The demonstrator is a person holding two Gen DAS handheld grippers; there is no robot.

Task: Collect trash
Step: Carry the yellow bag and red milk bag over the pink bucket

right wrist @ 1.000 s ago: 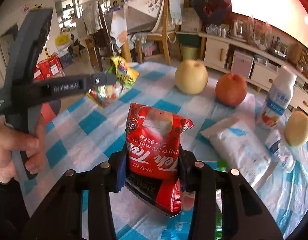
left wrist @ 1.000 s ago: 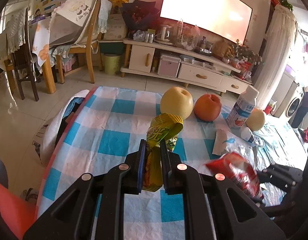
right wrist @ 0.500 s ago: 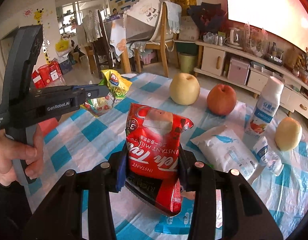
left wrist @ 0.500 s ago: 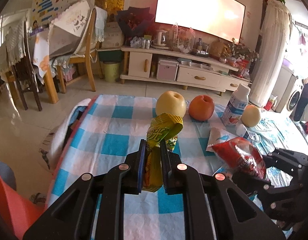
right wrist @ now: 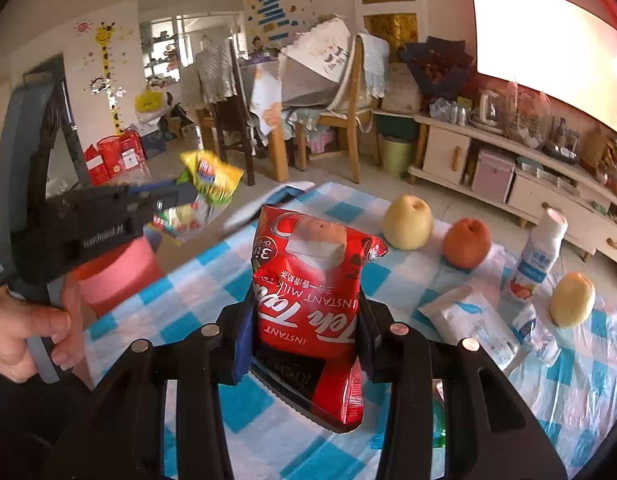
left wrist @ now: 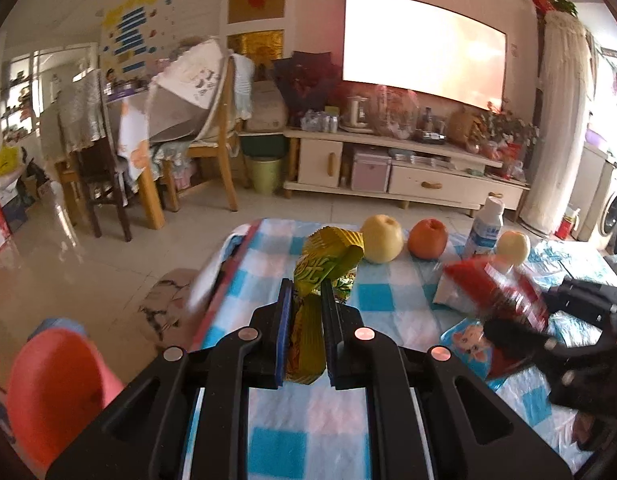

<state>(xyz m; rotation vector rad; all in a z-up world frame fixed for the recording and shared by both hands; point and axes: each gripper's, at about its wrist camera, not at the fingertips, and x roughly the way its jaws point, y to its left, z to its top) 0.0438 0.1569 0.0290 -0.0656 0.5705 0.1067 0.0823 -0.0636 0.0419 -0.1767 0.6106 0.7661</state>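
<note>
Blue-and-white checked cloth is seen covering the bench [left wrist: 372,300], and everything is placed against the orange apple [right wrist: 467,242] on it. Left of the apple a yellow pear [right wrist: 408,222] is set; right of it a white bottle [right wrist: 538,254] is stood upright, then a smaller yellow fruit [right wrist: 572,300]. Nearer than the apple a white packet [right wrist: 474,326] is laid flat. Above the bench, the red milk-tea bag [right wrist: 308,292] is clamped in the jaws of the right gripper [right wrist: 304,336]. The yellow wrapper [left wrist: 320,276] is pinched tight by the left gripper [left wrist: 306,320], farther left of the apple. A pink bin [left wrist: 52,384] is seen on the tiled floor beyond the bench's edge.
</note>
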